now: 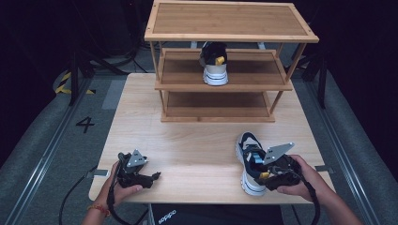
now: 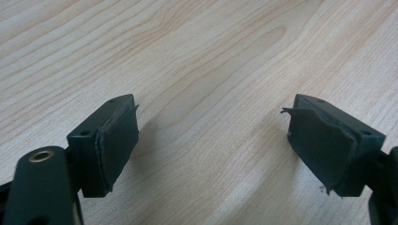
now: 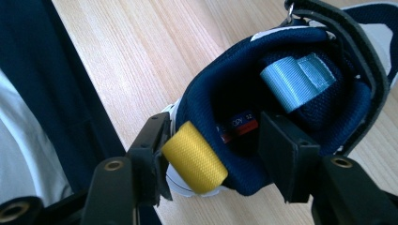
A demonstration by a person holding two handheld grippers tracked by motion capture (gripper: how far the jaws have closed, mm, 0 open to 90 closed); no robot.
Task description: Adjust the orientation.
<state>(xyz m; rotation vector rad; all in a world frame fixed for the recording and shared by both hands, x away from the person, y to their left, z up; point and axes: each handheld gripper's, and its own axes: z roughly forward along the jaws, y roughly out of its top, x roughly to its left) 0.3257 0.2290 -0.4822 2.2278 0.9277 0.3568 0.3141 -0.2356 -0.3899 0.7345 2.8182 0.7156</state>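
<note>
One navy mesh sneaker lies at the table's near right edge, long axis running toward the bamboo rack where its mate sits on the middle shelf. Right gripper straddles the heel collar, one jaw outside by the ribbed yellow pull tab, one inside, not visibly pinching. Left gripper rests spread and empty, well apart

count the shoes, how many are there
2. One shoe stands on the middle shelf of the wooden rack. The other shoe lies on the table near its front edge, its heel collar between the right gripper's jaws.
</note>
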